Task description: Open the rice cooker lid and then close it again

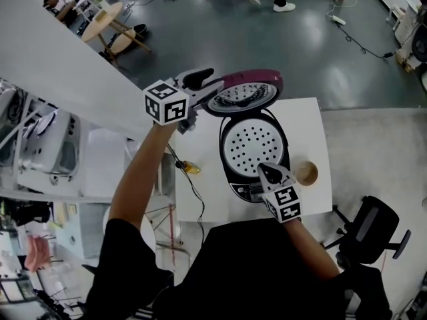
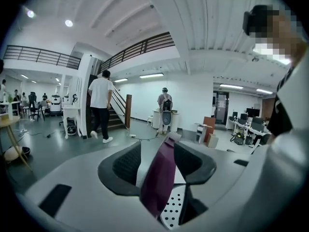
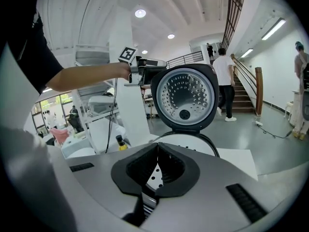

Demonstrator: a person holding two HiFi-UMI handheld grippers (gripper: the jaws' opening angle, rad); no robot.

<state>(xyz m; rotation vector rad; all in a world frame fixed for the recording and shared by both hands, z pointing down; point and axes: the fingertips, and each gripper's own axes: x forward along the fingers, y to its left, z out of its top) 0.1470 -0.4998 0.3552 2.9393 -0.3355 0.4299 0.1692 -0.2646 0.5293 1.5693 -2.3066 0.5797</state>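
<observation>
The rice cooker (image 1: 230,172) stands on a white table (image 1: 310,119) with its perforated inner tray (image 1: 253,144) showing. Its purple lid (image 1: 243,91) stands raised at the far side. My left gripper (image 1: 212,85) is shut on the lid's left edge; in the left gripper view the purple rim (image 2: 159,178) runs between the jaws of that gripper (image 2: 157,153). My right gripper (image 1: 267,172) is shut and empty at the cooker's near front edge. The right gripper view shows its closed jaws (image 3: 157,151) low before the cooker, the lid's silver inner face (image 3: 184,98) upright beyond, and the left gripper (image 3: 145,74) at the lid's side.
A small brown cup (image 1: 306,173) sits on the table right of the cooker. A yellow-topped bottle (image 1: 189,168) and a cable lie off the table's left edge. A black chair (image 1: 373,229) stands at the near right. A person (image 2: 100,105) walks by the stairs far off.
</observation>
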